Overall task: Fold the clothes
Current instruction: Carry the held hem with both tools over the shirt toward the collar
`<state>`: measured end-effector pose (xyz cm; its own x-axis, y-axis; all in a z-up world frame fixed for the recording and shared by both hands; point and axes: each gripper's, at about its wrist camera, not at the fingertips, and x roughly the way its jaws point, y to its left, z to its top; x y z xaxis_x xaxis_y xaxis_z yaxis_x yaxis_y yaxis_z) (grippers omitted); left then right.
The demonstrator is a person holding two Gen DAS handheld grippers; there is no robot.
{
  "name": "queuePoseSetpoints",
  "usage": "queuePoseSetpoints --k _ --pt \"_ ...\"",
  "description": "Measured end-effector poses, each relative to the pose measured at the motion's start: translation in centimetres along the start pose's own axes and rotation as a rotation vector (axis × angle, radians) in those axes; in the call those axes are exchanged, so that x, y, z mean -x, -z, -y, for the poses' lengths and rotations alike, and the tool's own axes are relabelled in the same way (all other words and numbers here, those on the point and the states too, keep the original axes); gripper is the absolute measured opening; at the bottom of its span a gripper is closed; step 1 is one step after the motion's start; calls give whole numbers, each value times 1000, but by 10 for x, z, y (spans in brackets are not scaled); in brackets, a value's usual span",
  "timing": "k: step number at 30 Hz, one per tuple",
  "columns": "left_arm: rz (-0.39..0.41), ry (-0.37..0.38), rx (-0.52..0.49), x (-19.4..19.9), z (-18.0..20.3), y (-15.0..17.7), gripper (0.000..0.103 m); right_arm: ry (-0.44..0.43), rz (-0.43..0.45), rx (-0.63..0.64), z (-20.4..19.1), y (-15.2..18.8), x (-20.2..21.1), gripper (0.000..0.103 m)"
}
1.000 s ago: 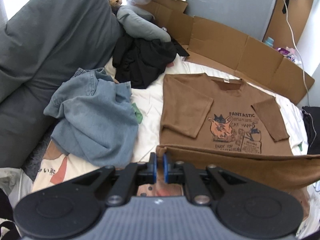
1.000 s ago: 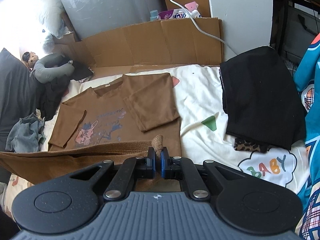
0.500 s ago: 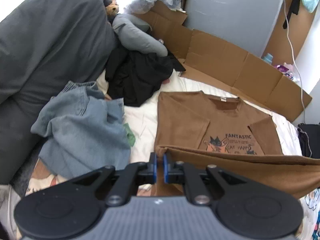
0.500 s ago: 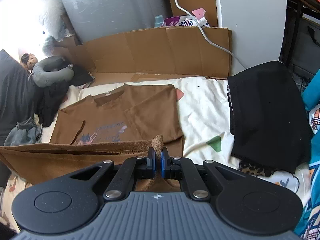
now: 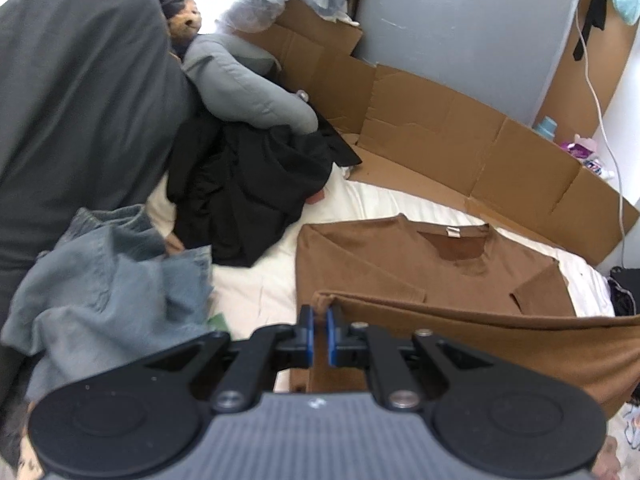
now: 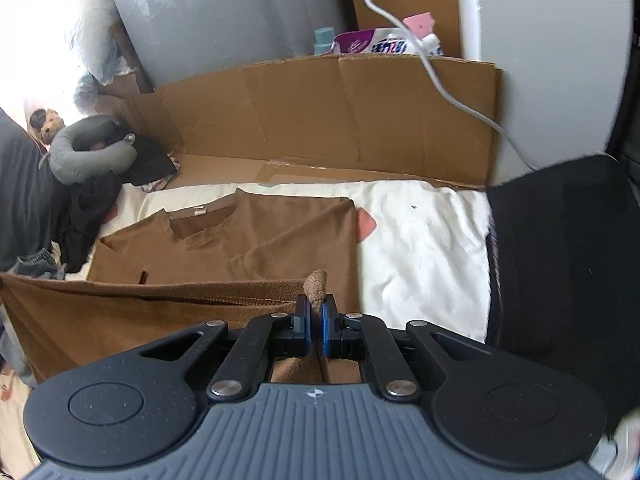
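Holding the hem of the brown shirt taut between them, the left gripper and the right gripper are each closed tight on a bottom corner, a nub of cloth standing up between the right one's pads. The shirt lies chest-up on the white sheet, both sleeves folded in across the body, collar toward the cardboard; its lower part is lifted off the bed and hangs as a band in front of the cameras. From here the fold could easily go askew: if one gripper travels further toward the collar than the other, the hem would land slanted. Slack in the band could let the middle sag and crease underneath. The folded sleeves are loose and may be dragged open as the lifted cloth sweeps over them. A thin pinch at the left corner might slip out mid-carry. The jeans and black pile sit near the shirt's left edge, close enough to snag.
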<state>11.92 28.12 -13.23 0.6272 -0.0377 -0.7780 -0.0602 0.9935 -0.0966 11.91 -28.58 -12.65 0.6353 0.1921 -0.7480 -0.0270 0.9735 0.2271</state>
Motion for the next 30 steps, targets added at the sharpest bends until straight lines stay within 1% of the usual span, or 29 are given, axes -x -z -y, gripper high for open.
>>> queuePoseSetpoints --k 10,15,16,18,22,24,25,26,27,28,30 --pt "-25 14 9 -92 -12 -2 7 9 -53 27 11 -22 -98 3" --pt "-40 14 1 -144 -21 6 7 24 -89 42 16 -19 -150 4" --pt "-42 12 2 -154 -23 8 5 28 -93 43 17 -18 -159 4" --pt "-48 10 8 -171 -26 11 5 28 -98 34 20 -15 -173 4" --pt "-77 11 18 -190 -28 18 6 28 -118 3 26 -10 -192 7" --pt "-75 15 21 -189 -29 19 9 20 -112 -22 29 -9 -190 12" --pt "-72 22 23 -187 -29 19 10 16 -102 -32 29 -9 -186 20" --pt "-72 34 23 -185 -30 19 11 13 -91 -39 29 -10 -182 30" --pt "-72 43 17 -184 -30 20 11 12 -87 -36 29 -9 -180 38" --pt "-72 48 8 -183 -30 20 11 11 -87 -30 30 -9 -178 41" --pt "-78 51 -16 -184 -29 22 11 10 -87 -18 30 -8 -175 41"
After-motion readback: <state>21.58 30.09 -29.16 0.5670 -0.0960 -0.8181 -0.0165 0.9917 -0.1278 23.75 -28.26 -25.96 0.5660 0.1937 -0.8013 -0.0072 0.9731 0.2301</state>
